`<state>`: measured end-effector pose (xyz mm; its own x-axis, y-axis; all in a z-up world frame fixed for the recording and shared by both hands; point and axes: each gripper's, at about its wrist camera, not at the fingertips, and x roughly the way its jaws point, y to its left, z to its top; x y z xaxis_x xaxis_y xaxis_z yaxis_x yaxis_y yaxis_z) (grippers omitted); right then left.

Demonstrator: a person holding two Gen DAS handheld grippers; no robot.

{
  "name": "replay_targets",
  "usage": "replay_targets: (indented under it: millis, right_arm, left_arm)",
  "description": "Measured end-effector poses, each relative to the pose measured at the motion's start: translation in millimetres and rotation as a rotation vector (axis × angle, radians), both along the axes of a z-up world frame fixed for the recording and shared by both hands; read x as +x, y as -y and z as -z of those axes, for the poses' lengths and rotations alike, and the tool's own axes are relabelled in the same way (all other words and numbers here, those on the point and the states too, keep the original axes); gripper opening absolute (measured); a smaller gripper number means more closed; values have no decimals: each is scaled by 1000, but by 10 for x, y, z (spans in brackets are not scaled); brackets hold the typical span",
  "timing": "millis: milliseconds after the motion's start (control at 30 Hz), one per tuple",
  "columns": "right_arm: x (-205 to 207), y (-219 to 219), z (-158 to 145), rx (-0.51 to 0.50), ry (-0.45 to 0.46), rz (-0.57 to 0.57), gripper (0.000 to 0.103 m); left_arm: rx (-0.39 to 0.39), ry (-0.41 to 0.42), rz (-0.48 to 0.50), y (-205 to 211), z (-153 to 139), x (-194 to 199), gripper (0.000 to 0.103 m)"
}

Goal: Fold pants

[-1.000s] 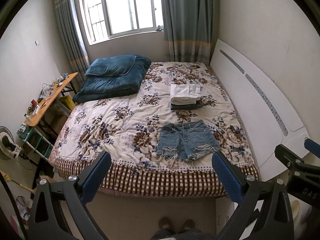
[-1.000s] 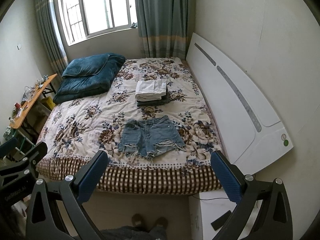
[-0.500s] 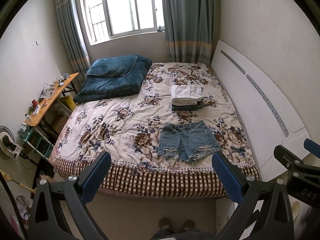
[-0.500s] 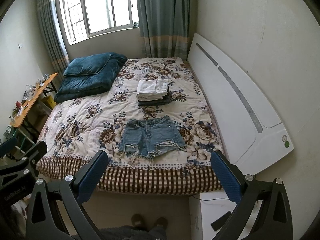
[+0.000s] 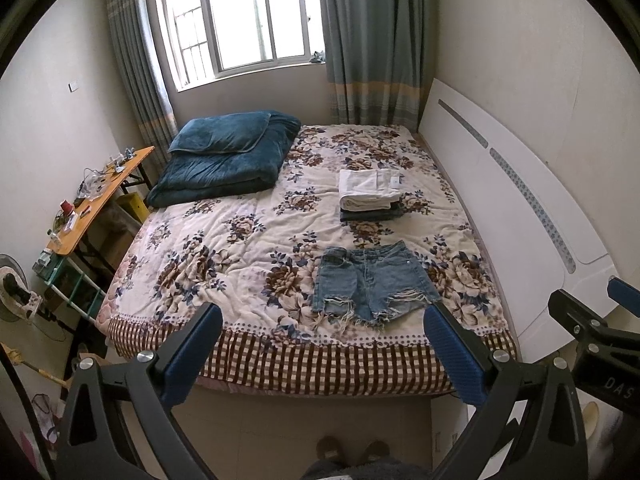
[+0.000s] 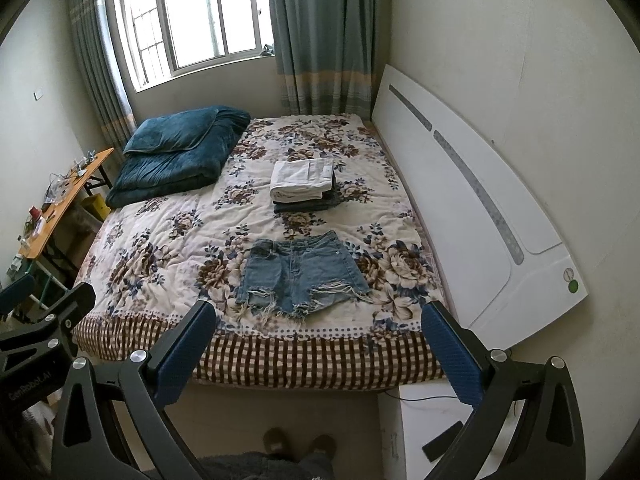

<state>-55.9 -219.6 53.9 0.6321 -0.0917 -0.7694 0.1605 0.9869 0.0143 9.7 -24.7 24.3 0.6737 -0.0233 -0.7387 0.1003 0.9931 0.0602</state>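
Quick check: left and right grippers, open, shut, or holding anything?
Left gripper: jaws open, holding nothing, short of the denim shorts.
Right gripper: jaws open, holding nothing.

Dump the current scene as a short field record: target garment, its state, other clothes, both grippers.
target: denim shorts
state: spread flat, unfolded, near the bed's foot edge, frayed hems toward the camera
other clothes: folded stack farther up the bed, white piece on top of dark ones
bedding: blue quilt folded at the far left corner
left gripper: jaws wide apart, holding nothing, short of the bed
right gripper: jaws wide apart, holding nothing, short of the bed
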Motion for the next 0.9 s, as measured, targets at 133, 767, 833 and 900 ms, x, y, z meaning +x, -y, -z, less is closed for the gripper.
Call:
replay_targets:
  millis: [133, 767, 833, 900]
  right_arm:
    - [1, 26, 2, 4, -1, 0, 103]
    - [891, 445, 1083, 148, -106, 24, 103]
    - [1151, 527, 1317, 154, -141, 27, 103]
    - [1410, 545, 1567, 147, -176, 27, 103]
  left_arm:
    - [0, -4, 0, 33, -31, -10, 103]
    - [84, -135, -125, 453, 1063, 1126, 103]
    - [104, -173, -132, 471, 1306, 1378, 103]
    - [106, -222, -132, 491, 1563, 1631, 103]
